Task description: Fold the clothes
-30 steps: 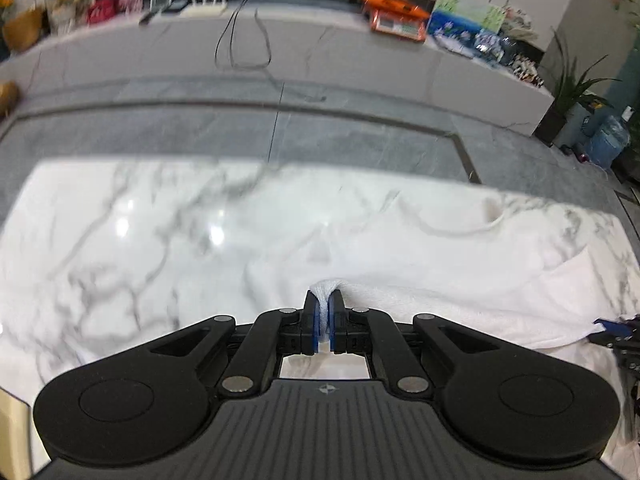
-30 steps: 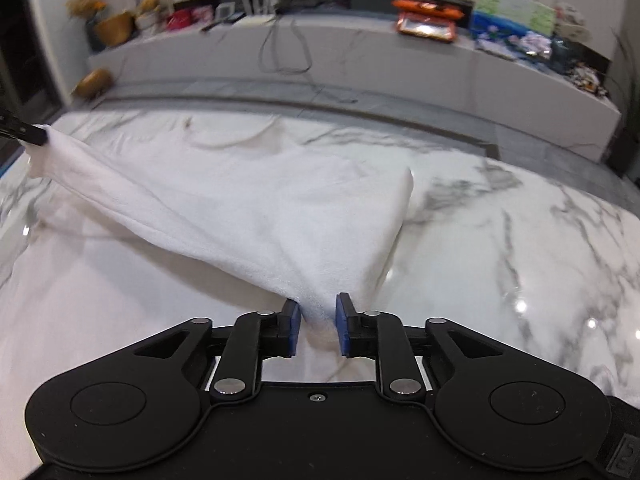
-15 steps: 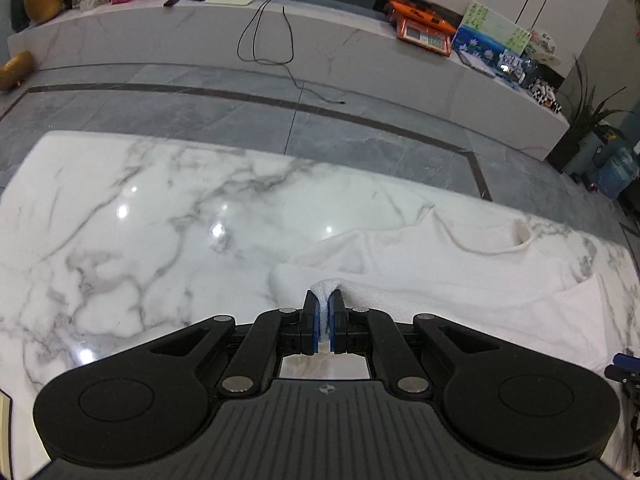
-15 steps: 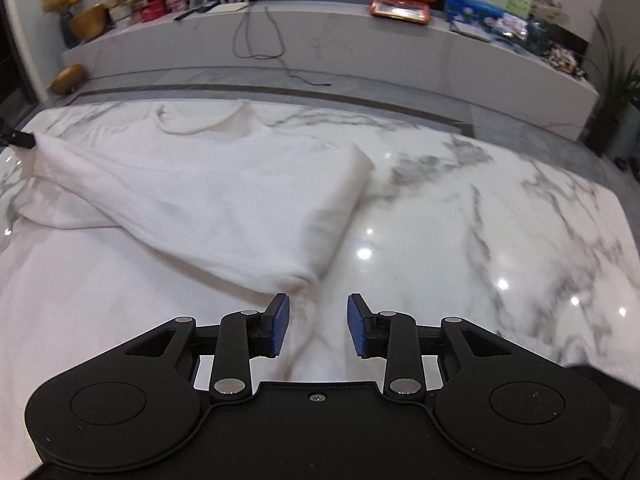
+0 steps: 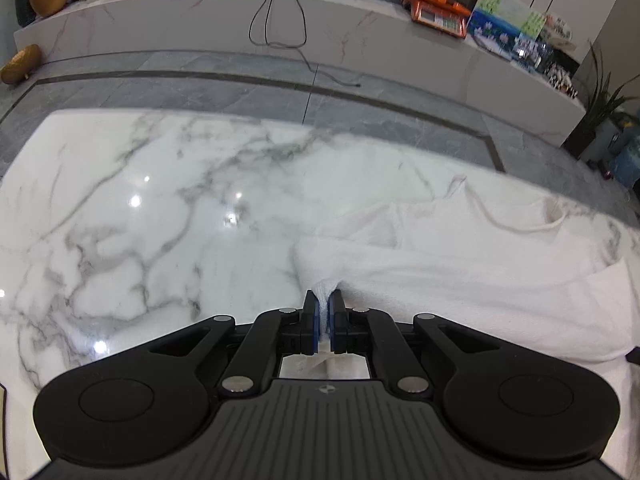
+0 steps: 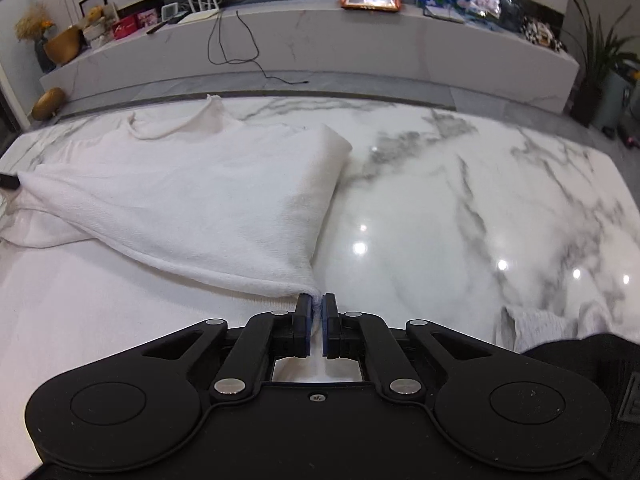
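A white knit garment (image 5: 460, 264) lies on the marble table, its neckline toward the far edge. My left gripper (image 5: 325, 304) is shut on a bunched corner of it at the garment's left side. In the right wrist view the same white garment (image 6: 192, 208) spreads to the left as a folded-over panel, and my right gripper (image 6: 316, 306) is shut on the panel's near right corner. The left gripper's tip (image 6: 8, 181) shows at the far left edge holding the opposite corner.
The white marble table (image 6: 480, 208) extends bare to the right, and bare table (image 5: 140, 220) lies left of the garment. A grey cloth piece (image 6: 536, 326) lies near a dark sleeve at the lower right. Beyond the table are a grey floor and a long white counter (image 5: 320, 20) with clutter.
The right gripper, open half a second ago, has closed on the garment's near corner. The left gripper kept its hold and moved left, the garment sliding toward the right of its view.
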`<state>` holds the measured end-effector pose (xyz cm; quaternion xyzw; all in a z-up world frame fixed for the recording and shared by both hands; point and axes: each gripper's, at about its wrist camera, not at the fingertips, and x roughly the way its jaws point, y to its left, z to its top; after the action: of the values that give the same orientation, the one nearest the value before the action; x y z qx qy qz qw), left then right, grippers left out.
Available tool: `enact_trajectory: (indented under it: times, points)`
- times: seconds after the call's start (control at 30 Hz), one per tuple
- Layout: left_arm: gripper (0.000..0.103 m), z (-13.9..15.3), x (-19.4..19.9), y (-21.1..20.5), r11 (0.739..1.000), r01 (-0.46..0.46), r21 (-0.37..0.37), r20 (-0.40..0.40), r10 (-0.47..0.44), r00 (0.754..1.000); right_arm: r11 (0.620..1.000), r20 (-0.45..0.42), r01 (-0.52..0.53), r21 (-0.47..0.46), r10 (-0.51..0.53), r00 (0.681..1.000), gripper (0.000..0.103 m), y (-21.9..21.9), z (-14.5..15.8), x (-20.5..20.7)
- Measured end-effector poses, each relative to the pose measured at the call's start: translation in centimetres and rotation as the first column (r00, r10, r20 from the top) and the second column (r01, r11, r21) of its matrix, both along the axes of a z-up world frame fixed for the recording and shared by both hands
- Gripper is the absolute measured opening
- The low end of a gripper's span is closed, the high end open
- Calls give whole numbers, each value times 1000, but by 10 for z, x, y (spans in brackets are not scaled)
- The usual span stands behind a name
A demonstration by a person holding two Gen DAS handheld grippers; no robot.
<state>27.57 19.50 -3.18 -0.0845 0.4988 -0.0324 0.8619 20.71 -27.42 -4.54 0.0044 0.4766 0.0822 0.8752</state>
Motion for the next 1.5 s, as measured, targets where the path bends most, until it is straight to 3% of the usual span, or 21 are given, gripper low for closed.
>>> enact_trajectory:
  times: [0.1, 0.27, 0.53, 0.63, 0.7, 0.73, 0.77, 0.97, 1.03, 1.17, 1.23, 1.27, 1.43, 1.5]
  points:
    - [12, 0, -2, 4, 1000, -17, -13, -13, 17, 1000, 1000, 5, -3, -18, 3, 1000, 16, 1, 3, -3]
    - [37, 12, -11, 25, 990, -102, -95, -21, 100, 995, 998, 54, -18, -60, 22, 998, 17, 6, 17, -11]
    - [46, 1, -19, 33, 975, -150, -165, -20, 149, 989, 994, 134, -51, -92, 63, 989, 19, 27, 34, -10]
    - [46, -11, -17, 35, 954, -188, -232, -25, 187, 982, 993, 147, -55, -102, 70, 987, 20, 32, 37, -5]
    - [40, -19, -15, 35, 940, -198, -279, -24, 199, 980, 992, 157, -55, -113, 73, 985, 21, 35, 38, 0]
    - [22, -23, -14, 34, 933, -197, -300, -21, 200, 980, 991, 160, -54, -119, 73, 984, 21, 36, 38, 3]
    - [13, -23, -14, 34, 933, -194, -304, -19, 198, 980, 991, 163, -53, -124, 73, 984, 21, 36, 38, 6]
    - [11, -2, -12, 28, 946, -129, -298, 19, 141, 990, 998, 172, 6, -66, 5, 985, 21, 26, 41, 45]
    - [11, 6, -11, 24, 958, -111, -266, 19, 120, 993, 998, 162, 40, -38, -34, 986, 23, 24, 40, 66]
    - [11, 9, -10, 21, 965, -104, -240, 13, 110, 994, 995, 113, 82, -64, -75, 991, 28, 30, 29, 95]
    - [10, 10, -13, 22, 966, -97, -238, 17, 104, 994, 993, 68, 111, -36, -108, 992, 18, 30, 20, 104]
    - [10, 11, -15, 23, 967, -92, -236, 20, 99, 995, 992, 54, 123, -25, -122, 991, 2, 29, 17, 106]
    - [9, 10, -19, 21, 968, -91, -232, -17, 90, 996, 977, 75, 215, -7, -214, 974, 2, 14, 12, 108]
    - [9, 5, -18, 19, 979, -89, -185, -69, 77, 995, 967, 61, 253, 16, -254, 965, 2, 5, 8, 109]
